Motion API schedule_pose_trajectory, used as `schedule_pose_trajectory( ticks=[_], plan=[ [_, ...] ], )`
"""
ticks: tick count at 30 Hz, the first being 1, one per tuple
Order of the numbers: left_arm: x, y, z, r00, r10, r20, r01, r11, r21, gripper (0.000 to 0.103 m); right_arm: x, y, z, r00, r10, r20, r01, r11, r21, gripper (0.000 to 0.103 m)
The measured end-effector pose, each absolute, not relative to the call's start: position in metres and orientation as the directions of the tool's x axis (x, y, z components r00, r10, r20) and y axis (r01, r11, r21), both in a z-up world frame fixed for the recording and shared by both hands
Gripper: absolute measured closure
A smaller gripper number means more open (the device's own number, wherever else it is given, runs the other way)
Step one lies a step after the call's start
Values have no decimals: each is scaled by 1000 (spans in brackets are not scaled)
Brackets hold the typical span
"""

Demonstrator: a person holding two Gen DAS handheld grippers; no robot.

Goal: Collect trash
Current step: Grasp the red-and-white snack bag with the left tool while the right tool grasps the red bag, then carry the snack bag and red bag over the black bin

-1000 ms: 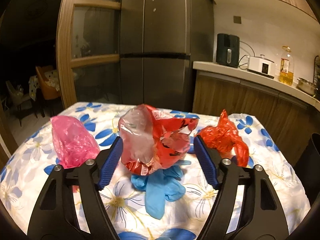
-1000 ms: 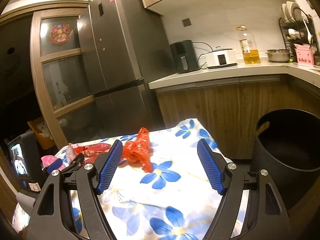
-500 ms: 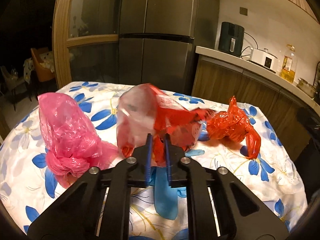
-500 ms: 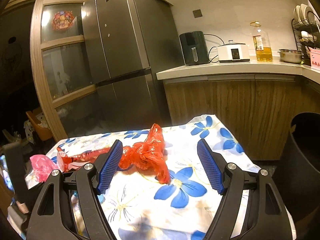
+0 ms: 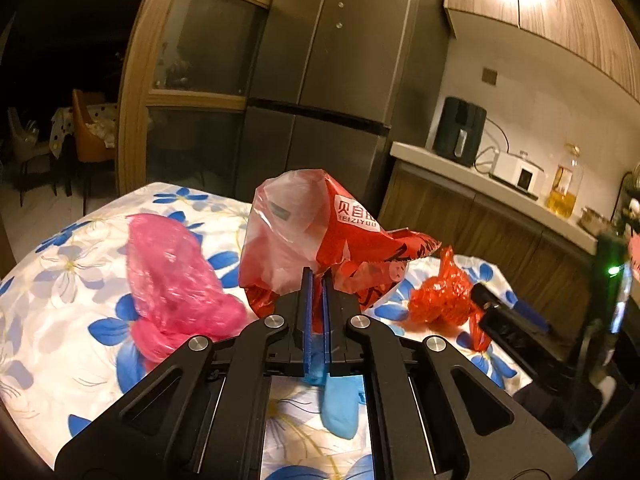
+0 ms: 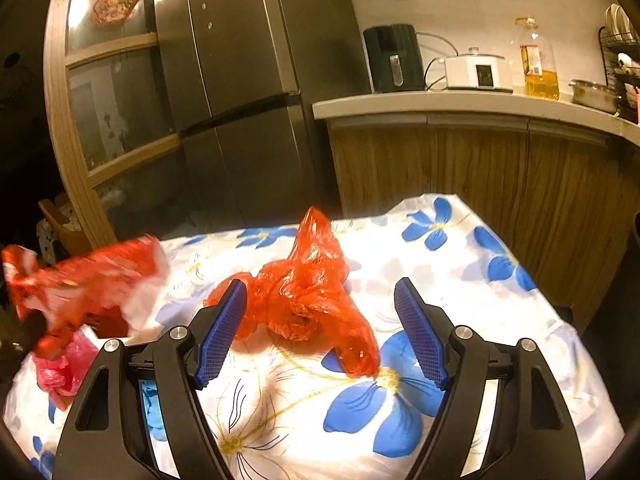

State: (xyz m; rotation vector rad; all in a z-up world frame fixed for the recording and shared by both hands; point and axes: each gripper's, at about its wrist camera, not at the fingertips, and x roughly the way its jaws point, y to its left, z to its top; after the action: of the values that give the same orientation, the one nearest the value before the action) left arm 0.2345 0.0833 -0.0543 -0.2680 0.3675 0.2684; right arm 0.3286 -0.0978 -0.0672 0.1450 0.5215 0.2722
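Our left claw (image 5: 316,280) pinches the red wrapper (image 5: 340,236) mid-frame; our right claw (image 6: 320,320) (spread wide) frames the red bag (image 6: 304,300).

Both wrist views face the table (image 5: 48,280) closely, toward the fridge (image 6: 248,80).

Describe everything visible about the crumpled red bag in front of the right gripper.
The red bag is thin, glossy, translucent plastic, crumpled into a loose wad with one twisted end sticking up. It lies on the flowered tablecloth, between the open jaws of the right gripper, which do not press it.
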Motion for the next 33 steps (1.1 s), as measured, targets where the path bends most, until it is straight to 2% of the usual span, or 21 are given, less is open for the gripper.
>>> schedule_pose_trajectory(
  ticks=[6, 10, 13, 16, 17, 18, 23, 33],
  plan=[
    [228, 89, -51, 906, 205, -370, -303, 924, -232, 100, 338, -91, -74, 813, 292, -504, -216, 955, 204, 32],
    [227, 89, -50, 909, 200, -365, -297, 926, -233, 100, 344, -86, -80, 791, 292, -537, -219, 956, 197, 43],
    [225, 90, -49, 910, 197, -364, -294, 927, -233, 100, 348, -84, -84, 775, 297, -558, -222, 955, 199, 56],
    [222, 92, -49, 912, 198, -360, -294, 926, -236, 100, 351, -83, -87, 759, 312, -572, -236, 950, 205, 74],
    [220, 93, -48, 912, 200, -357, -296, 925, -237, 100, 351, -82, -88, 753, 316, -577, -240, 948, 207, 87],
    [219, 94, -47, 912, 201, -357, -297, 925, -237, 100, 352, -82, -88, 749, 319, -580, -242, 948, 209, 92],
    [214, 97, -46, 910, 210, -356, -306, 922, -238, 100, 349, -84, -86, 746, 339, -573, -249, 940, 232, 98],
    [206, 89, -36, 914, 207, -349, -298, 926, -230, 100, 315, -96, -64, 781, 359, -512, -275, 932, 235, 100]
  ],
)
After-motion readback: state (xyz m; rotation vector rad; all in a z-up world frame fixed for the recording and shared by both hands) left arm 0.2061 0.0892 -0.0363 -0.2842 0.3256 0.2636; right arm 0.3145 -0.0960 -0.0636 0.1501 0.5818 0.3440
